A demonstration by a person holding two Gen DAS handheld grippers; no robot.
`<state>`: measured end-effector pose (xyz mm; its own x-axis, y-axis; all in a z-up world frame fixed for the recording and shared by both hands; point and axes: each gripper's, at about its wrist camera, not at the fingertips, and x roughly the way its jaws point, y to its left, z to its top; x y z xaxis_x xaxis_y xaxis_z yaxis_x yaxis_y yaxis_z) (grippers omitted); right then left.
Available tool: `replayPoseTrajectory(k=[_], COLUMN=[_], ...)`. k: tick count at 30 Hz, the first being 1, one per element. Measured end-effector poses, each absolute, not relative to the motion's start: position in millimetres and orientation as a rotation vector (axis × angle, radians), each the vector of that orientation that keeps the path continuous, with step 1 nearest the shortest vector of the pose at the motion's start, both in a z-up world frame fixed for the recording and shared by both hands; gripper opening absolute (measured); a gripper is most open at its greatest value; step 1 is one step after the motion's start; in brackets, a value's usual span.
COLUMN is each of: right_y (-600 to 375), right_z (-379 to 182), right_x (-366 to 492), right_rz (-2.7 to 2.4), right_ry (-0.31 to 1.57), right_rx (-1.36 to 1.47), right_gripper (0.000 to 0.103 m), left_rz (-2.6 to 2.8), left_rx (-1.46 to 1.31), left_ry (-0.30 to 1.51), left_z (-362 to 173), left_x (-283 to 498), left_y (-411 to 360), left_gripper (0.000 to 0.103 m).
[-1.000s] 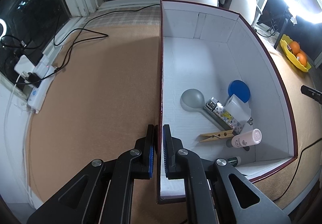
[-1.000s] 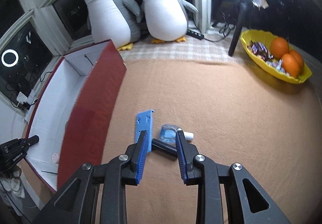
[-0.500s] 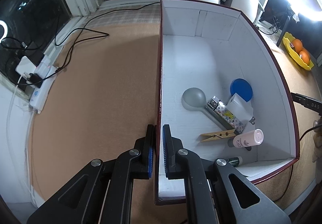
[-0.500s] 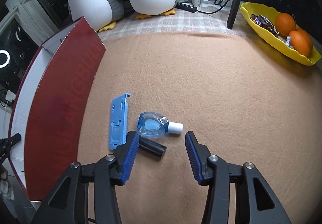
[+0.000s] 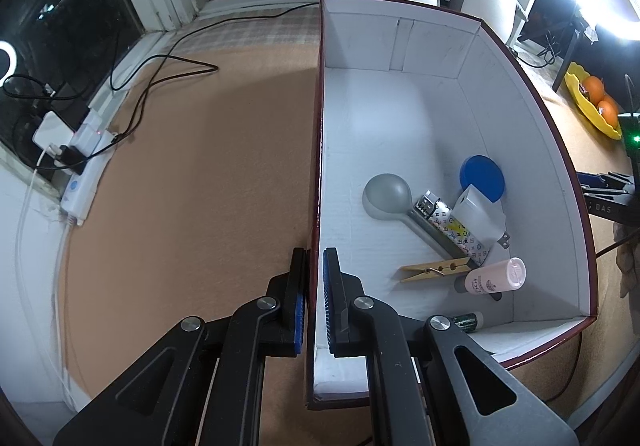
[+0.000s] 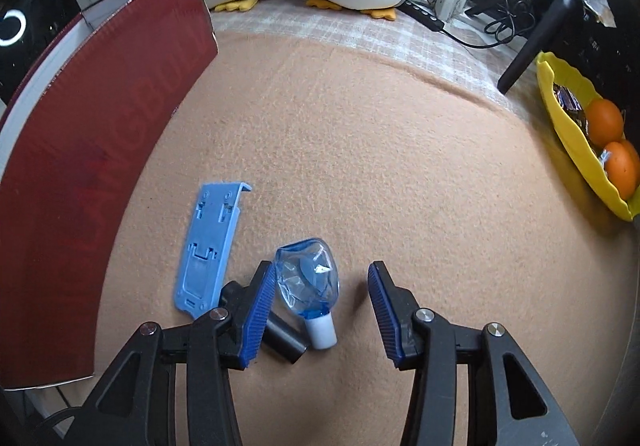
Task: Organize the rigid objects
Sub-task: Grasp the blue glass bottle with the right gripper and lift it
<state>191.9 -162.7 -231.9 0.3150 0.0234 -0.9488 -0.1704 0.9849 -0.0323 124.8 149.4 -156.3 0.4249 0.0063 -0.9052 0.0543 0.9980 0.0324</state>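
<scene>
While flat, bottle (image 6: 307, 280) points nearward (cap-first).

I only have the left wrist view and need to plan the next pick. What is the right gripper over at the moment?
Observer: The right gripper is open around a clear blue bottle that lies on the tan cloth. Its jaws have just been opening.
Operator: Is anything else left outside?
Observer: A light blue plastic bracket lies flat between the bottle and the red outer wall of the box.
Operator: Is that all?
Observer: No. A black cylinder lies beside the bottle's white cap, partly hidden under one finger.
</scene>
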Motion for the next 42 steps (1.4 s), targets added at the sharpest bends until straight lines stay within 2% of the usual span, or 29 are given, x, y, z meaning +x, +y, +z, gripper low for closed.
replayPoseTrajectory(k=[5,9,20,30,42], right_y=[-165,-168,-168,-151,-79], right_z=[-235,-233,-217,-165,-105], right_x=[194,193,186,164,146], right_rz=[0.133,0.137,0.094,0.107,0.261], right_ry=[1.254,1.257,1.208,1.072,0.95], right_rx=[-0.126,-0.105,-0.078,-0.049,-0.074], right_gripper=[0.042,0.028,0.028,0.028,0.028], left_rz=[-0.028,-0.029,-0.03,-0.035,-0.048], left_rx=[0.058,0.057,0.05,0.039,0.018], left_ry=[1.134,1.134,1.129,1.118,1.094], left_z=[-157,-157,-158,-156,-151], left_x=[125,125,125,122,117], left_y=[150,150,148,149,152], left_gripper=[0.006,0.006,0.006,0.006,0.006])
